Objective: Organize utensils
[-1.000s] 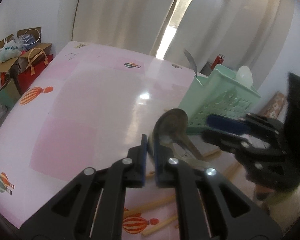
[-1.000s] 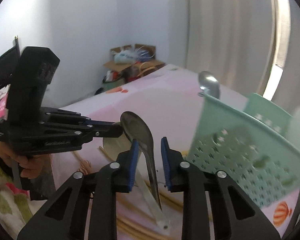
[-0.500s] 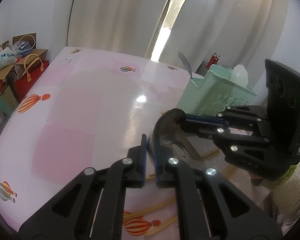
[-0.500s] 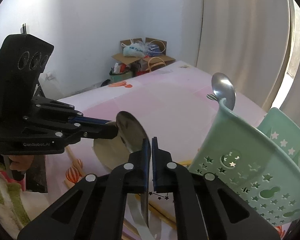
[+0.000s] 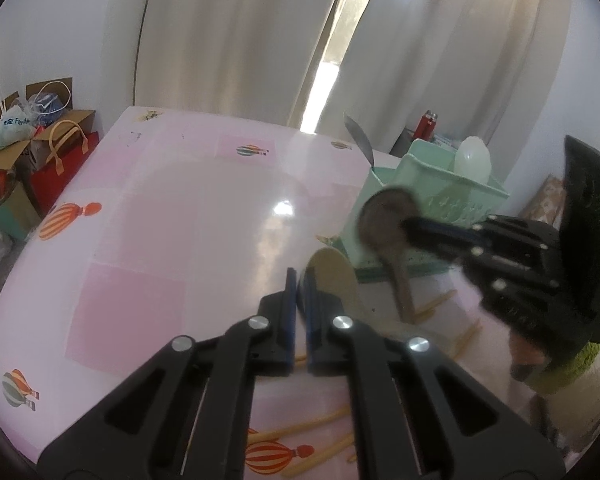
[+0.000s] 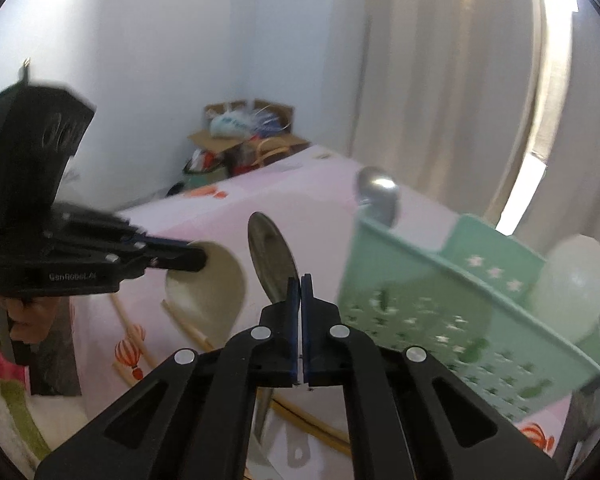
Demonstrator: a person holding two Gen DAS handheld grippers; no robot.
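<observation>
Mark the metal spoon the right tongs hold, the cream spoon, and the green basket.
metal spoon (image 6: 270, 252), right wrist view, on its bowl above the tongs' tips.
cream spoon (image 6: 214, 284), right wrist view, on its bowl's inner face.
green basket (image 5: 448, 204), left wrist view, on its near wall.

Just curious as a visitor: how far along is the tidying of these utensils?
Done: a metal spoon and a white spoon stand in the green basket. In hand: the right tool grips a metal spoon, the left tool a beige one. Left: chopsticks on the table.
</observation>
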